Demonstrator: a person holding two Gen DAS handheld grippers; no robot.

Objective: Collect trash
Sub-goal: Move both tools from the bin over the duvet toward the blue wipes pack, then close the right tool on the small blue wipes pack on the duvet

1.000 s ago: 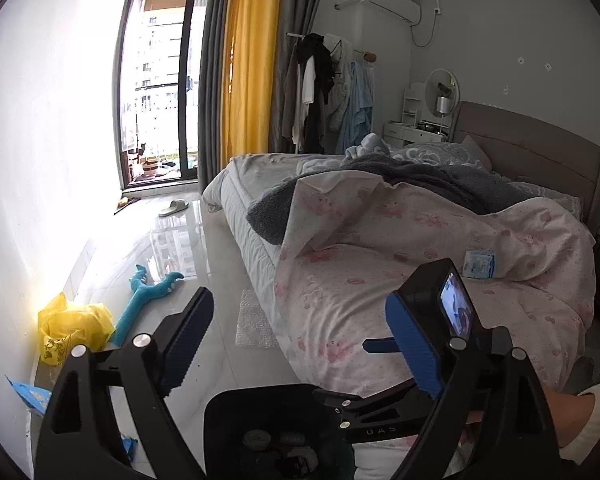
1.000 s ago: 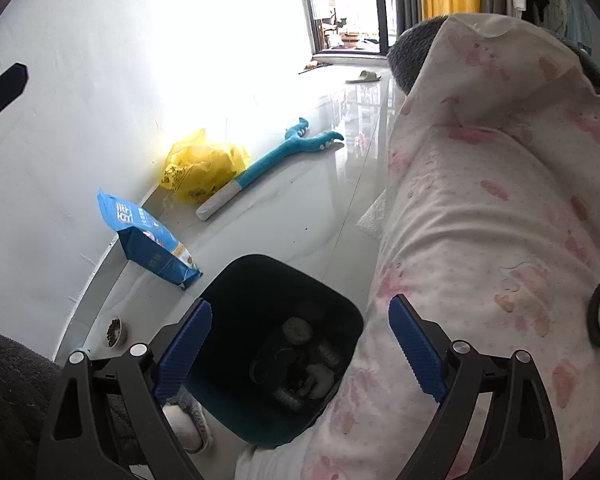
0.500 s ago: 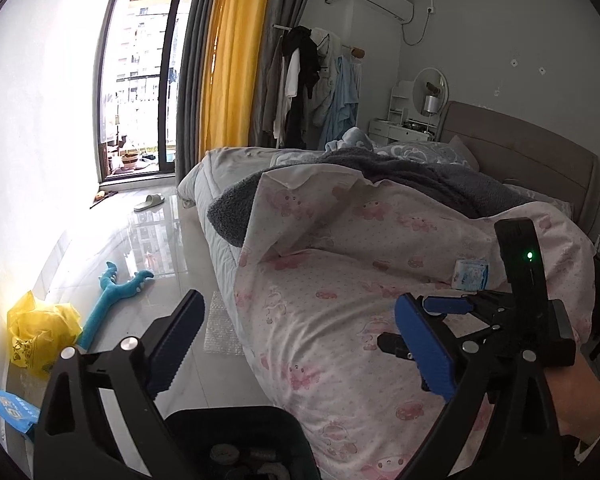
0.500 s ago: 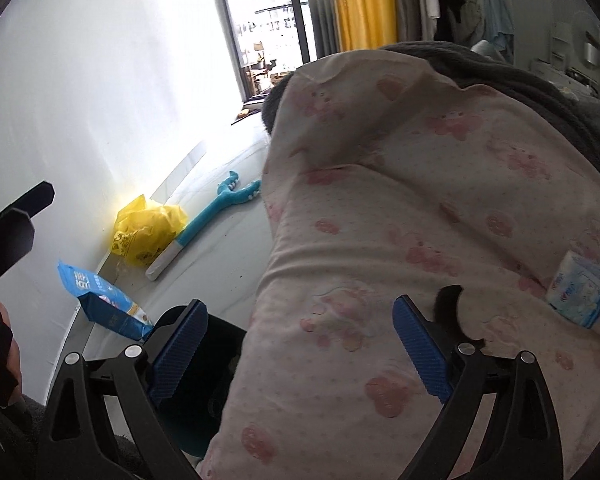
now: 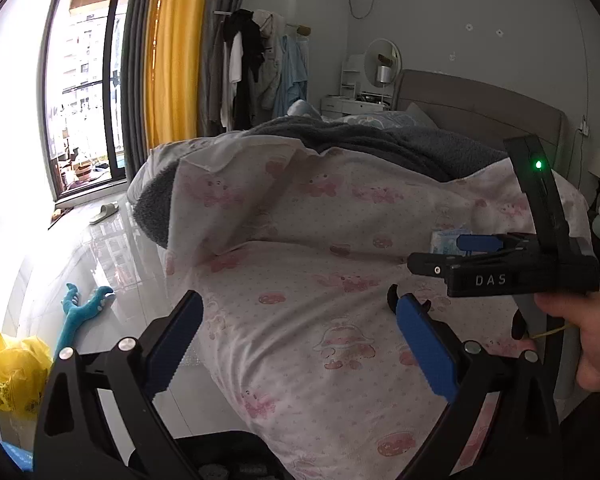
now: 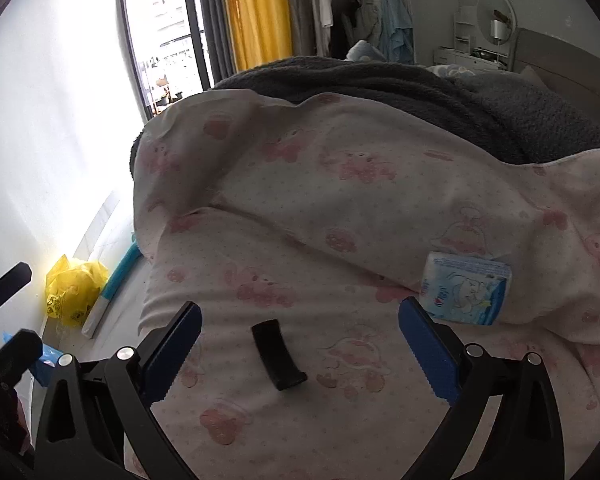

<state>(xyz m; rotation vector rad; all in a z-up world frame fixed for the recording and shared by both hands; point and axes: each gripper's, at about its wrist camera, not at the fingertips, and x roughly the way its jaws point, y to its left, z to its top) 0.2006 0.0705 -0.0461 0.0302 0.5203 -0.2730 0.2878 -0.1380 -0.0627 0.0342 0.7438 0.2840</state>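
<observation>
Pink-print quilt (image 6: 340,184) is the landmark. Black curved strip (image 6: 278,354) lies flat on it, between the right gripper (image 6: 300,344) jaws, untouched; jaws opening, nothing held, likely lining up a pick. Blue-white tissue pack (image 6: 466,292) sits on the quilt just right of the strip. Left gripper (image 5: 298,340) spread wide, empty, over the quilt's floor-side edge.

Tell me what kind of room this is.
A bedroom in a home, most likely: a bed with a pink-print duvet, clothes hanging by the yellow curtain, and a mirror on a dresser beyond the headboard.
</observation>
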